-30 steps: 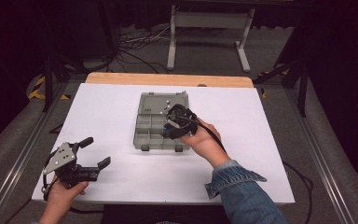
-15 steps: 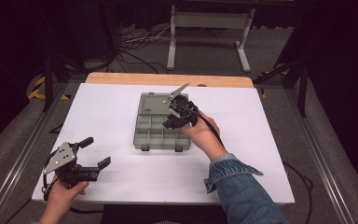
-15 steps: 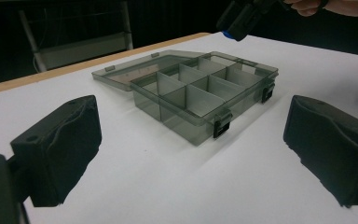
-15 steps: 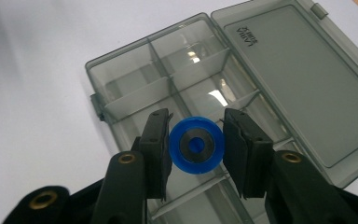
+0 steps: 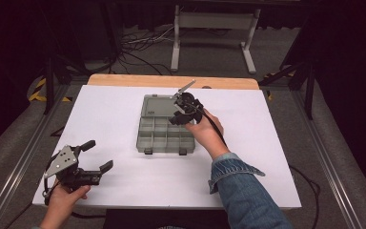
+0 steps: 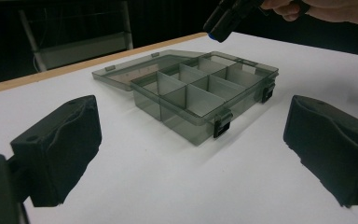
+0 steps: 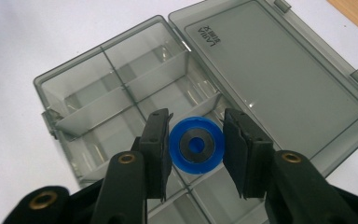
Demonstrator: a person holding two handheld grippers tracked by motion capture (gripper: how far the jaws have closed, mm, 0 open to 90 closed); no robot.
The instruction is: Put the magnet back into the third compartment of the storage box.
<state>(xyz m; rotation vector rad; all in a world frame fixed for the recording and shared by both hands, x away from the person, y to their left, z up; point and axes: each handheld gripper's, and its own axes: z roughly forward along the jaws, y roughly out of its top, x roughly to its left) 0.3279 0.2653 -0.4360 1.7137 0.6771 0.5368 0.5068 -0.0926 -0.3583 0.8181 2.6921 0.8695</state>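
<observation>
Blue ring [image 7: 196, 145] clamped in right tool [image 7: 196, 149], above open organiser box [image 7: 121, 100]

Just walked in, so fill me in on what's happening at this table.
A person works at a white table with a claw in each hand. The right claw is shut on a small blue round ring with a dark metal centre and hangs over the open smoky-grey transparent plastic compartment box, whose lid lies flat behind it. The compartments on view look empty, so the ring seems about to be dropped into one. The left claw waits open near the table's front left corner, holding nothing.
</observation>
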